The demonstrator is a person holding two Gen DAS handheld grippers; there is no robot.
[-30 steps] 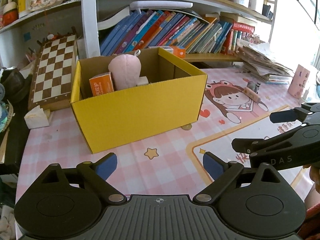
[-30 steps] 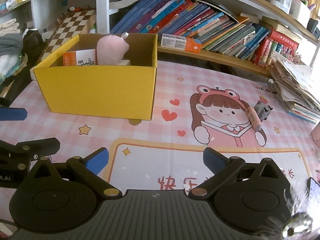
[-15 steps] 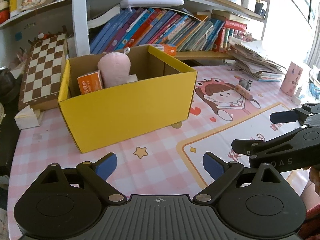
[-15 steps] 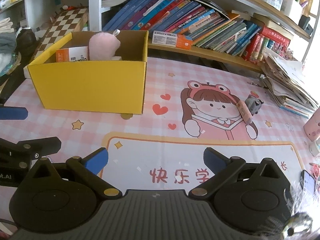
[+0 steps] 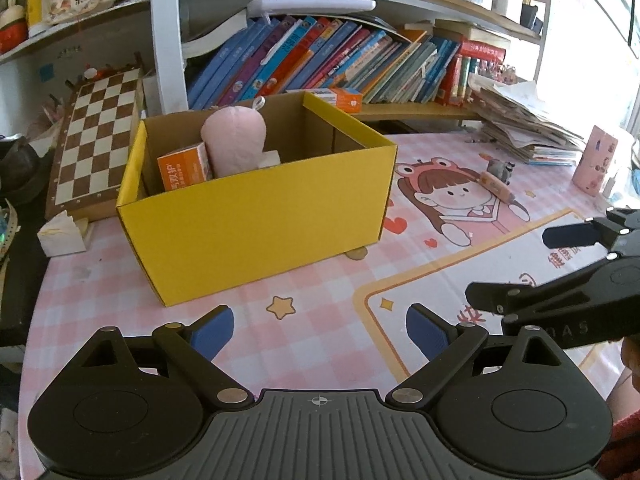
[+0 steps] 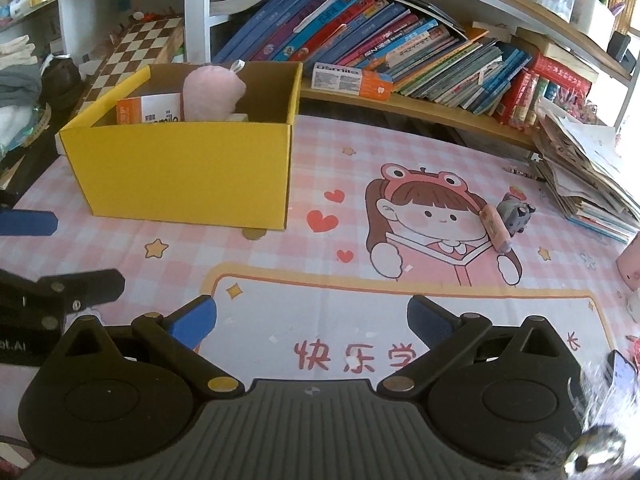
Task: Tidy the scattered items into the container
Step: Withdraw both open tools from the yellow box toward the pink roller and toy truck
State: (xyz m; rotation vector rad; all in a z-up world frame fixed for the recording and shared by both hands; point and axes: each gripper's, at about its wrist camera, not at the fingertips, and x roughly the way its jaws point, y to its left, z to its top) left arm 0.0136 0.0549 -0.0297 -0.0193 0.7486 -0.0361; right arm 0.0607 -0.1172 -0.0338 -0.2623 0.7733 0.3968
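Observation:
A yellow cardboard box stands on the pink checked mat. Inside it sit a pink plush toy and an orange-and-white carton. On the mat to the right lie a small pink tube and a grey toy figure, side by side. My left gripper is open and empty, in front of the box. My right gripper is open and empty, well short of the tube and the figure.
A chessboard leans behind the box on the left. Books fill the low shelf at the back. A paper stack lies at the right. A pink holder stands far right. A white tissue wad lies left of the box.
Both grippers have drawn slightly back and shifted, so the box and mat sit a little differently in view. Jaws stay open; nothing was picked up or released.

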